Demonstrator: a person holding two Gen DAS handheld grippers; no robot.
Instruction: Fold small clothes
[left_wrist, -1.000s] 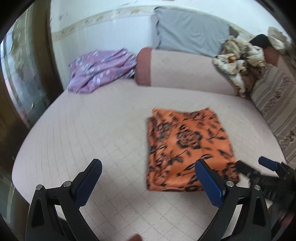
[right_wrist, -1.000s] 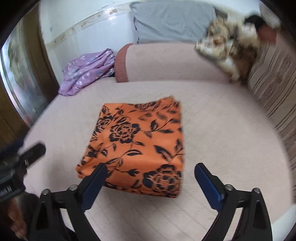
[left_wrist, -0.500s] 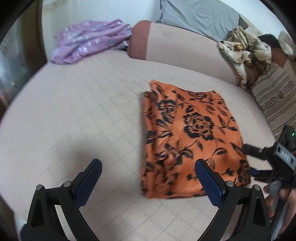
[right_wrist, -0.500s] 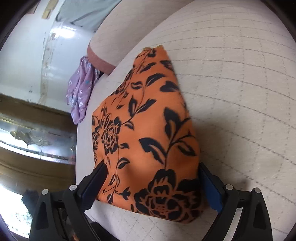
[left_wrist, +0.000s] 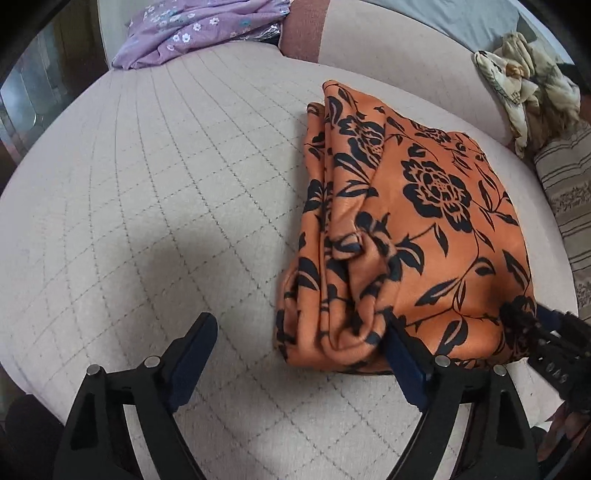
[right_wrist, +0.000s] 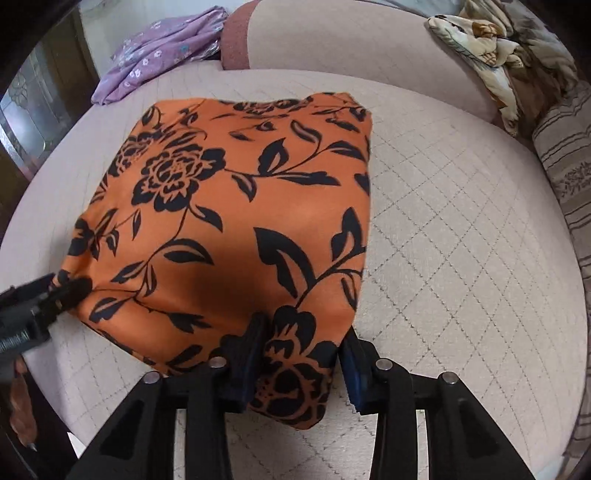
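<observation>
- Our right gripper (right_wrist: 301, 354) points steeply down; its jaws have just been closing and now pinch fabric between the pads.
- Our left gripper (left_wrist: 299, 350) stands wide, jaws closing slightly, fabric against one finger.

One orange floral cloth (right_wrist: 229, 206), one purple garment (left_wrist: 199, 33), one patterned blanket (right_wrist: 506, 62), two tongs.

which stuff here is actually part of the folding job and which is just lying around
In the job:
orange floral cloth
right gripper, closing on its near corner
left gripper, jaws wide at its near left edge

Lying about:
purple floral garment
patterned blanket
striped cushion
</observation>
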